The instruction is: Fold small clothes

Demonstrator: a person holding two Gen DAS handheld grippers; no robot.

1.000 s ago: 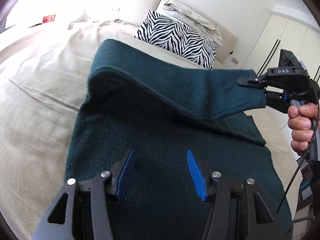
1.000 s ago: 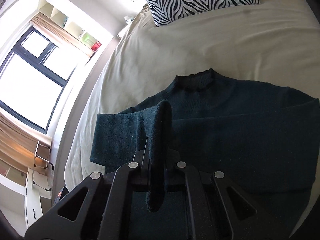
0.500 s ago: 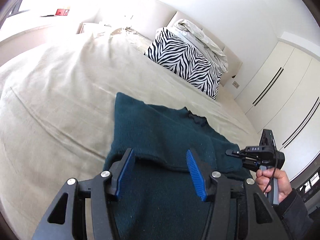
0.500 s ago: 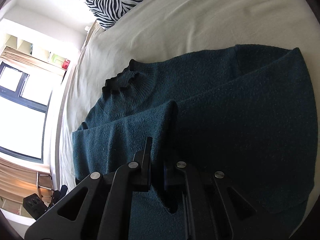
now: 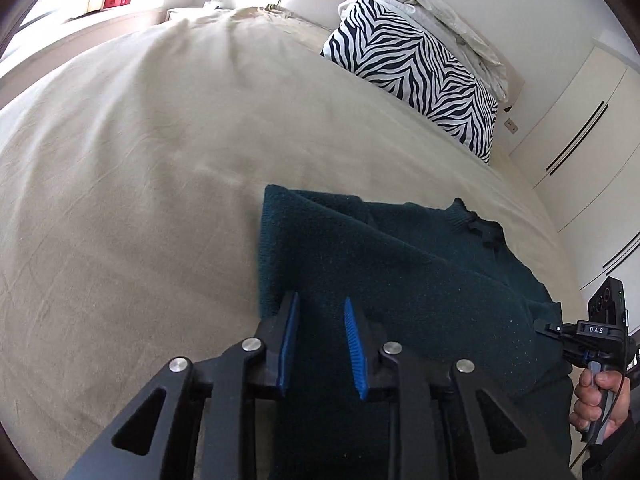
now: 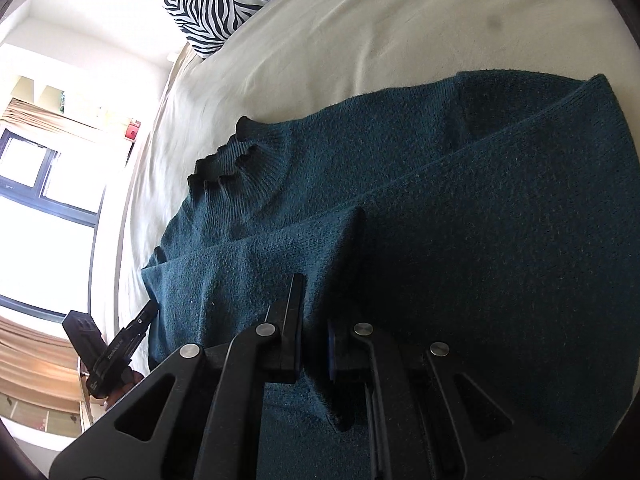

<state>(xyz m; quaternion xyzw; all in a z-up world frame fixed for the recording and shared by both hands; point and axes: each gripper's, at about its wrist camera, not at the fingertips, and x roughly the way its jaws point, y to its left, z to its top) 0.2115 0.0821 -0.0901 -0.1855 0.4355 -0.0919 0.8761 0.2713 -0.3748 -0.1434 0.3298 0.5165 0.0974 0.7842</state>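
Note:
A dark teal knit sweater (image 5: 400, 280) lies on the beige bed, its collar (image 6: 236, 160) toward the pillow and both sleeves folded across the body. My left gripper (image 5: 320, 312) hovers over the sweater's left edge, its blue pads (image 5: 289, 340) partly apart with nothing between them. My right gripper (image 6: 316, 320) is narrowly parted around the end of the folded sleeve (image 6: 280, 256), which lies flat on the body and passes between the fingers. The right gripper also shows in the left wrist view (image 5: 560, 334), at the sweater's right edge.
A zebra-striped pillow (image 5: 412, 76) leans at the head of the bed with a white pillow (image 5: 432, 12) behind it. Beige sheet (image 5: 140, 160) spreads to the left. White wardrobe doors (image 5: 580, 140) stand on the right, a window (image 6: 36, 184) on the left.
The right gripper carried the lifted sleeve across and down onto the sweater's body, and its fingers have loosened. The left gripper's fingers have closed partway and it has pulled back toward the sweater's left edge.

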